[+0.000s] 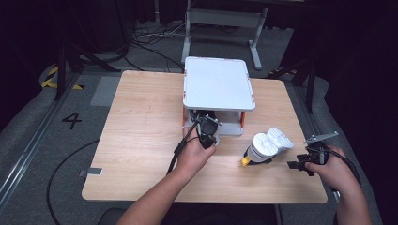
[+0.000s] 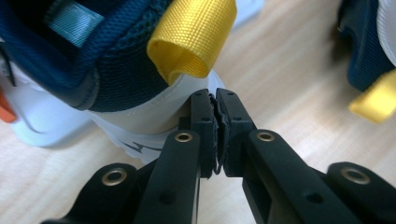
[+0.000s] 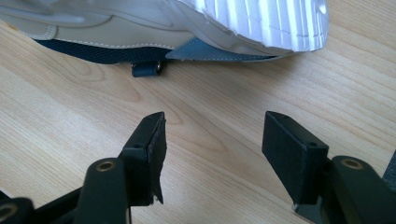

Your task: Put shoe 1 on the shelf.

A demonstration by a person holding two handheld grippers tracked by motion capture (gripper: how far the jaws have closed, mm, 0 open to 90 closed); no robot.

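Two grippers are at work on a light wooden table (image 1: 141,140) with rounded corners, its grain running across in pale bands. I see the table standing on grey flooring; a painted numeral 4 (image 1: 72,120) sits left of it, yellow-and-black hazard tape (image 1: 52,76) farther back, and loose black cables (image 1: 150,42) trail toward a grey metal frame (image 1: 220,23) behind. The surroundings beyond are dark.

At the table's middle rear stands a white shoe rack (image 1: 218,83) with orange fittings at its uprights. My left gripper (image 1: 205,131) reaches under its front edge. In the left gripper view its jaws are pressed together, pads meeting, with nothing I can make out between them; they sit just beside the white heel of a navy sneaker (image 2: 93,70) bearing a yellow pull loop (image 2: 194,37). A second navy shape with a yellow loop (image 2: 373,100) lies well apart at the right edge.

To the right of the rack lies another sneaker (image 1: 267,146), white ribbed sole turned up. My right gripper (image 1: 302,165) rests near it on the table, jaws spread wide and holding nothing; bare wood shows between them, the shoe's sole (image 3: 261,21) just ahead.
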